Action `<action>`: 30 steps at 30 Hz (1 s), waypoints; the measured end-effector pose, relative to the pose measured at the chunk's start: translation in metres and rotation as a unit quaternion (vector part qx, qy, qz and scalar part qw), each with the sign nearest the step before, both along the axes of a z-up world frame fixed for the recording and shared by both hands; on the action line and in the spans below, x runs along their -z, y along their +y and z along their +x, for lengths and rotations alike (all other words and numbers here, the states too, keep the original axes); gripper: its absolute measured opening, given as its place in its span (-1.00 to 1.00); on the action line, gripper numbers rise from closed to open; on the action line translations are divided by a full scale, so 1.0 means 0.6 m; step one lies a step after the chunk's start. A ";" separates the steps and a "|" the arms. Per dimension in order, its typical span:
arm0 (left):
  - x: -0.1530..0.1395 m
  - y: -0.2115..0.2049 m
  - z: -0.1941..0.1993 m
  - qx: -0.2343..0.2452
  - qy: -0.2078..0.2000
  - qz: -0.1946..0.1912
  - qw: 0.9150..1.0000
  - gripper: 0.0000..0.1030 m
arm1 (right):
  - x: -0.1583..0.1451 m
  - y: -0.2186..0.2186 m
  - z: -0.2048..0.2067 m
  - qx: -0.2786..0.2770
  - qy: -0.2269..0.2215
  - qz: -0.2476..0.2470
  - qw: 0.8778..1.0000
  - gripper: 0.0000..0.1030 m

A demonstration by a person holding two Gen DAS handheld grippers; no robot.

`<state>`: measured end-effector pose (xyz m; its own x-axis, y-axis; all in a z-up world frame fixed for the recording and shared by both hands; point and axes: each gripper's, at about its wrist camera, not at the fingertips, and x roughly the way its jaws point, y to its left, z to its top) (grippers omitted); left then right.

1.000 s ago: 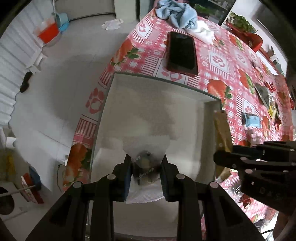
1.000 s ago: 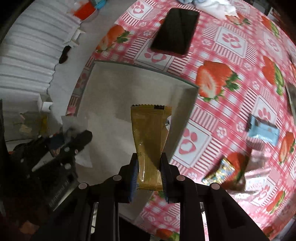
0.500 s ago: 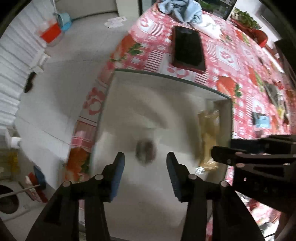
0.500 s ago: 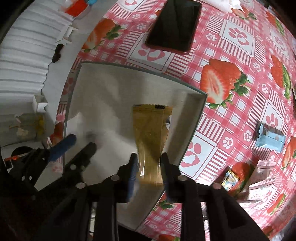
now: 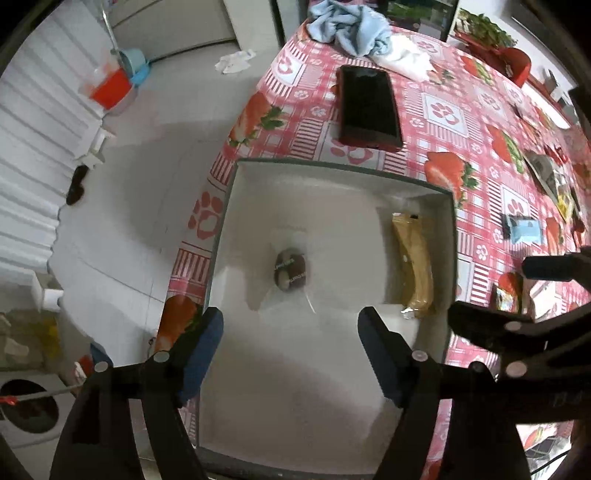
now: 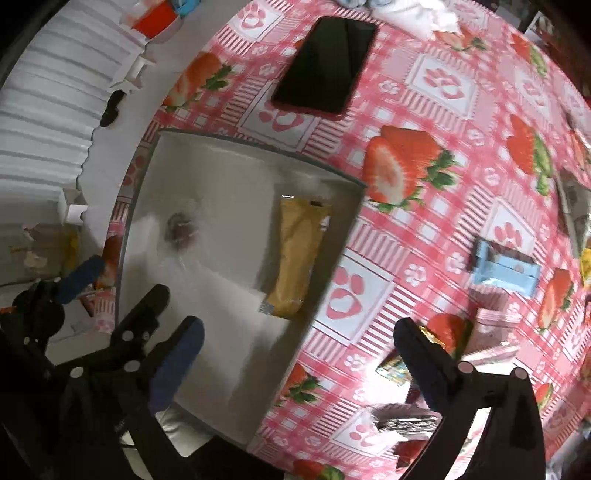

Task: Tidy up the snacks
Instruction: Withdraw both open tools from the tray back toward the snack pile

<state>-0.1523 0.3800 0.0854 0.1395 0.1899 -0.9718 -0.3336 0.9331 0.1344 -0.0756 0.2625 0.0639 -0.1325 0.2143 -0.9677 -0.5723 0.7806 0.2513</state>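
A white tray (image 5: 332, 177) sits at the table's near corner. In it lie a clear packet with a dark round snack (image 5: 290, 267) in the middle and a tan snack packet (image 5: 415, 266) against the right wall. Both also show in the right wrist view: the dark snack (image 6: 181, 229), the tan packet (image 6: 297, 258), the tray (image 6: 229, 144). My left gripper (image 5: 290, 343) is open and empty above the tray's near part. My right gripper (image 6: 295, 358) is open and empty over the tray's right edge.
A black phone (image 5: 369, 105) lies beyond the tray on the strawberry tablecloth (image 6: 424, 110). A light blue packet (image 6: 504, 267) and several other snacks (image 6: 393, 367) lie to the right. A blue towel (image 5: 351, 31) is at the far end. The floor drops off left.
Both grippers opened and let go: the dark snack packet now lies in the tray's middle and the tan packet along its right wall. Both grippers pulled back and up.
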 end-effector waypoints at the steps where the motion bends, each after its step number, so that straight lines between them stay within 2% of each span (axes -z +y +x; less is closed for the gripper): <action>1: -0.004 -0.005 -0.002 0.003 -0.001 -0.002 1.000 0.53 | -0.004 -0.010 0.000 0.004 -0.003 0.003 1.000 1.00; 8: -0.025 -0.041 -0.011 0.023 -0.003 -0.009 1.000 0.54 | -0.054 -0.075 -0.019 0.004 -0.091 -0.017 0.996 1.00; 11: -0.031 -0.059 -0.011 0.037 -0.001 -0.008 0.999 0.54 | -0.074 -0.108 -0.022 0.017 -0.112 -0.017 0.993 1.00; 18: -0.040 -0.105 0.003 0.069 0.003 -0.001 0.998 0.54 | -0.093 -0.167 -0.040 0.043 -0.137 -0.021 0.989 1.00; 30: -0.043 -0.189 0.021 0.134 0.015 0.006 0.991 0.54 | -0.090 -0.241 -0.055 0.080 -0.136 -0.028 0.987 1.00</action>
